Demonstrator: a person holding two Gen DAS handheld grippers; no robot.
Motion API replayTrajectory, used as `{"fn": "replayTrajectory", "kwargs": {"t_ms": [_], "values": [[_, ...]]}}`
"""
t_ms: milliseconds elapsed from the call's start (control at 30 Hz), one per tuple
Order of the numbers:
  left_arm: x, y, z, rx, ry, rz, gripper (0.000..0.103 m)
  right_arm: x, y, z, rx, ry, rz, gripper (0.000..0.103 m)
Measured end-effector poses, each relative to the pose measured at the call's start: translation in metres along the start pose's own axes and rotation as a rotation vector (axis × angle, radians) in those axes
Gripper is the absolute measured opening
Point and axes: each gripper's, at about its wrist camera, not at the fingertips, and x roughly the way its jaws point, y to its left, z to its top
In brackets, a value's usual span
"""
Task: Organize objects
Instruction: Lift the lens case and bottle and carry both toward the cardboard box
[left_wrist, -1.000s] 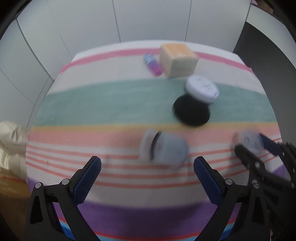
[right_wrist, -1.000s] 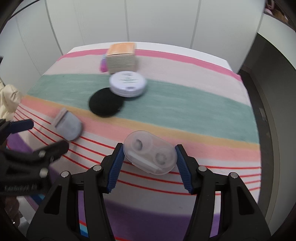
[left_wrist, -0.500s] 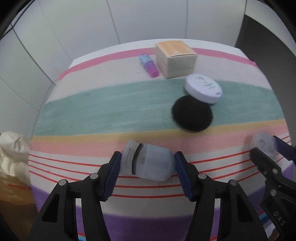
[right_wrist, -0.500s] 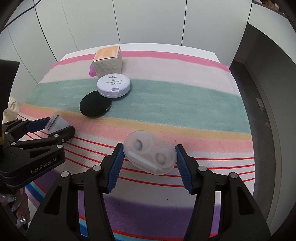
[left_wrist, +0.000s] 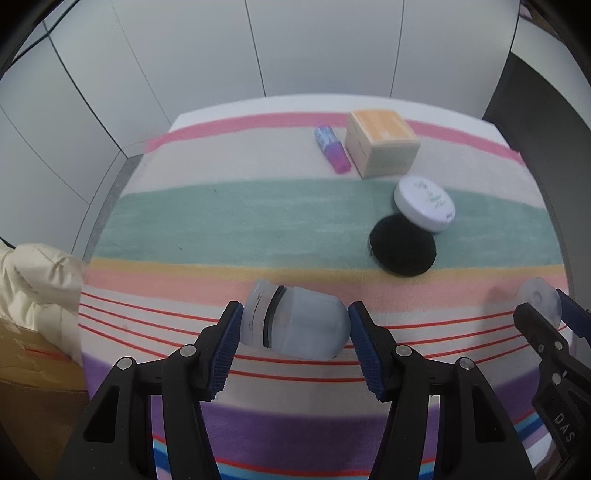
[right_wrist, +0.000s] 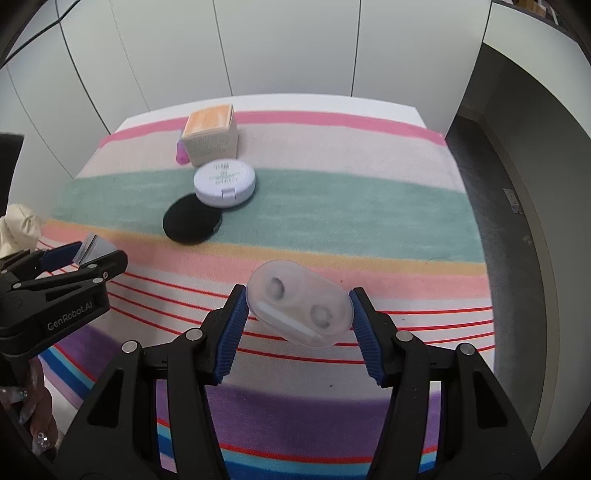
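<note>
- The left tongs (left_wrist: 293, 334) are partly closed, their blue pads pressed against both ends of a frosted translucent case (left_wrist: 293, 325) with a dark curved band inside; the case lies sideways between the pads, above the red-lined part of the striped cloth (left_wrist: 236, 225).
- The right tongs (right_wrist: 297, 319) are likewise partly closed, clamped on a clear oval lens case (right_wrist: 299, 302) with two round wells, held tilted over the same red lines.
- In the right wrist view the left tongs show at the left edge, with a corner of the frosted case between their tips.
- The striped cloth covers the desk (right_wrist: 332, 101), whose white edge shows at the far side.
- On the teal band a white round compact (right_wrist: 224, 182) overlaps the rim of a black round pad (right_wrist: 186, 223).
- Farther back an orange-topped box (left_wrist: 382, 142) stands on the pale band, with a small purple tube (left_wrist: 331, 153) lying just beside it on its left.
- A cream fabric bundle (left_wrist: 35, 291) sits off the desk's left side.
- Fingers with decorated nails (right_wrist: 35, 417) show at the lower left of the right wrist view.
</note>
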Motion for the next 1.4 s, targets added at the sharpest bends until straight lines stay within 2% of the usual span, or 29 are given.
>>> {"fn": "replayTrajectory", "kwargs": {"t_ms": [233,333,433,667,867,1100,1400], "values": [[-0.059,0.021,0.019,-0.058,-0.051,-0.004,0.059,-0.046,0.006,0.025,-0.010,-0.036,-0.054,0.058],[-0.098,0.035,0.029,-0.100,-0.076,-0.051,0.059,-0.083,0.012,0.038,-0.012,-0.061,-0.063,0.058],[-0.135,0.044,0.037,-0.119,-0.110,-0.065,0.059,-0.117,0.016,0.050,-0.016,-0.094,-0.070,0.058],[-0.225,0.061,0.042,-0.106,-0.223,-0.040,0.059,-0.209,0.038,0.075,-0.052,-0.201,-0.063,0.058],[-0.279,0.068,0.040,-0.087,-0.262,-0.034,0.059,-0.270,0.050,0.083,-0.054,-0.248,-0.025,0.058],[-0.318,0.070,0.038,-0.086,-0.301,-0.036,0.059,-0.318,0.055,0.089,-0.045,-0.286,-0.033,0.058],[-0.337,0.057,0.029,-0.038,-0.308,-0.001,0.059,-0.343,0.057,0.083,-0.055,-0.300,-0.053,0.058]]}}
